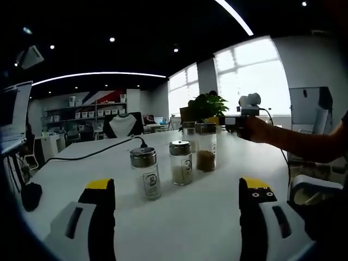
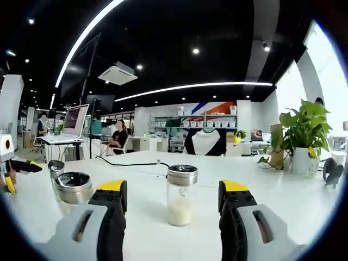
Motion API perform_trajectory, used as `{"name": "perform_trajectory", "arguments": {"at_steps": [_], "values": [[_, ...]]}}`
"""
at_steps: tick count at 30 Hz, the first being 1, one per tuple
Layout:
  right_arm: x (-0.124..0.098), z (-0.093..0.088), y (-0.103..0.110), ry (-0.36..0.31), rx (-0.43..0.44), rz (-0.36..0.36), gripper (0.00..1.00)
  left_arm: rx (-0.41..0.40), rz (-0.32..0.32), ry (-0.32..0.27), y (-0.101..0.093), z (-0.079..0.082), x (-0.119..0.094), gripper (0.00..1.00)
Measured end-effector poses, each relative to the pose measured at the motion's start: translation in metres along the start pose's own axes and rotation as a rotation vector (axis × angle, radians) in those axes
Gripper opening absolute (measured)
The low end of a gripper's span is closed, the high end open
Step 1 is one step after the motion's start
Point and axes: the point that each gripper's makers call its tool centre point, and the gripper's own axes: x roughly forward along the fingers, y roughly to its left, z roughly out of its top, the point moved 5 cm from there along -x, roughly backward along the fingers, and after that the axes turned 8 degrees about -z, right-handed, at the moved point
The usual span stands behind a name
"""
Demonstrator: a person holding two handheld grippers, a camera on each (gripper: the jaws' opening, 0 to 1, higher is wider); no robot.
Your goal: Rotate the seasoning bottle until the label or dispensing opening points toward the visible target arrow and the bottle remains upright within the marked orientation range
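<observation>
In the left gripper view the left gripper [image 1: 178, 198] hangs low over a white worktop [image 1: 201, 217] with its jaws wide apart and nothing between them. Ahead of the jaws stand several glass seasoning bottles with metal caps, all upright. The nearest bottle [image 1: 145, 173] holds pale contents and shows a label; just to its right a second bottle [image 1: 181, 162] stands apart from it by a narrow gap, and behind that a bottle of brown spice [image 1: 205, 147] stands next to a farther bottle [image 1: 189, 136] that is partly hidden. Bare worktop lies between the jaws and the nearest bottle, and more to the right. A black cable [image 1: 92, 153] runs across the worktop behind the bottles. From the right a person's hand [image 1: 260, 129] holds the right gripper beyond the row, well apart from the left jaws. A potted plant [image 1: 207, 106] stands at the far edge.

In the right gripper view the right gripper [image 2: 173, 198] also has its jaws apart, and one seasoning bottle [image 2: 180, 194] with white contents stands upright in line with the gap, touching neither jaw as far as can be seen. To the left, a metal-capped bottle [image 2: 73, 187] stands beside the left jaw. The worktop stretches open behind, with a plant [image 2: 302, 136] near its right edge. No arrow mark can be made out on the worktop.
</observation>
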Motion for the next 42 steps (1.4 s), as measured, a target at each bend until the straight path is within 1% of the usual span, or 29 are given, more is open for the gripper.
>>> {"name": "perform_trajectory", "arguments": {"at_steps": [1,2,4,5,9,12,17,21,22,24,27,29,30,32,33,37,42], "values": [[0.005,-0.001,-0.001,0.004,0.006,-0.019,0.65,0.026,0.010,0.012,0.000,0.000,0.000,1.00],[0.007,-0.001,-0.001,0.004,0.010,-0.023,0.65,0.042,0.015,0.018,0.000,-0.001,0.000,1.00],[0.015,-0.003,-0.001,0.014,0.017,-0.038,0.63,0.037,0.011,0.016,0.000,-0.001,0.001,1.00],[0.020,-0.006,-0.002,0.033,0.016,-0.054,0.63,0.026,0.005,0.014,-0.001,-0.001,0.001,1.00],[0.034,-0.008,-0.002,0.042,-0.017,-0.070,0.61,0.032,0.005,0.017,0.000,-0.002,0.001,1.00],[0.042,-0.009,0.000,0.045,-0.060,-0.073,0.59,0.019,0.006,0.013,0.003,-0.002,0.002,1.00],[0.054,-0.016,-0.002,0.056,-0.063,-0.094,0.57,0.020,0.006,0.012,0.003,-0.001,0.002,1.00],[0.062,-0.016,-0.001,0.044,-0.101,-0.109,0.54,0.018,0.004,0.018,0.003,-0.003,0.003,1.00],[0.064,-0.016,-0.002,0.042,-0.108,-0.125,0.53,0.017,0.001,0.020,0.003,-0.004,0.003,1.00],[0.066,-0.016,-0.004,0.030,-0.089,-0.147,0.51,0.015,-0.001,0.022,0.003,-0.004,0.003,1.00],[0.071,-0.016,-0.001,0.020,-0.066,-0.119,0.50,0.016,0.002,0.021,0.004,-0.005,0.003,1.00],[0.074,-0.018,0.000,0.026,-0.087,-0.116,0.49,0.019,0.011,0.025,0.006,-0.007,0.002,1.00],[0.076,-0.019,-0.002,0.028,-0.095,-0.129,0.46,0.019,0.014,0.027,0.007,-0.008,0.002,1.00],[0.075,-0.019,-0.003,0.022,-0.093,-0.130,0.37,0.016,0.012,0.030,0.007,-0.009,0.003,1.00],[0.076,-0.016,-0.002,0.003,-0.076,-0.117,0.37,0.014,0.010,0.033,0.006,-0.010,0.002,1.00],[0.077,-0.014,-0.001,0.006,-0.049,-0.107,0.37,0.017,0.010,0.034,0.006,-0.010,0.003,1.00],[0.083,-0.013,0.001,0.017,-0.072,-0.114,0.39,0.016,0.002,0.037,0.004,-0.011,0.004,1.00]]}}
